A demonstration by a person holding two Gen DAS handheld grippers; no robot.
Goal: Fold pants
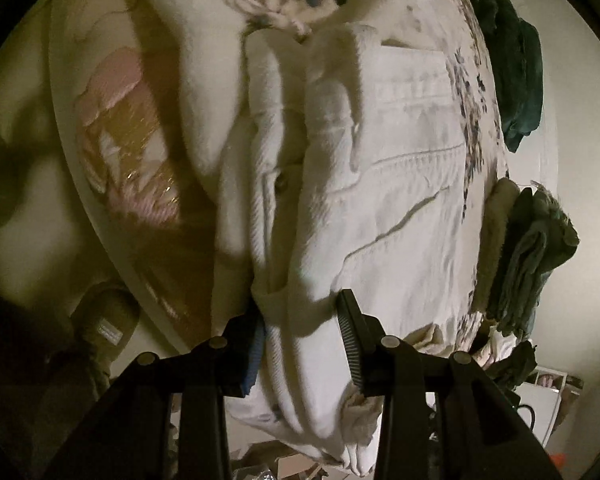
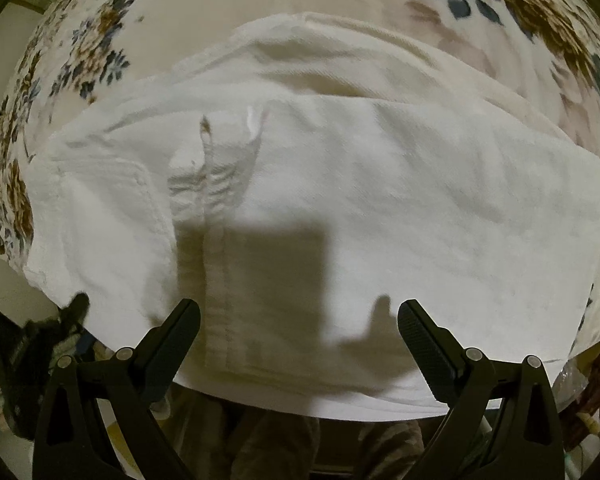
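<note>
I find the pants (image 2: 340,208), white, lying across a floral sheet (image 2: 80,64) on what I judge to be a bed, already doubled into a thick wad with several layers stacked.

Left tongs (image 1: 304,344): the jaws stand either side of a bunched roll of the pants at the near rim of the wad, cloth filling the gap between them. I judge them clamped on the pants, probably to hold the layers together while the fold is carried or squared. Pocket seams show just beyond that grip.

Right tongs (image 2: 298,344): the jaws stand wide apart above the near edge of the pants, nothing between them, their shadow falling on the cloth. I judge them free to press flat or to take a fresh edge.

Edges: the near edge of the pants hangs at or slightly past the bed's edge in the right view. Beyond the pants, the sheet gives open room. A stack of dark folded clothes (image 1: 540,260) sits near the pants on one side in the left view, so room is tighter there. A pink-and-yellow cloth (image 1: 128,140) lies on the opposite side.
</note>
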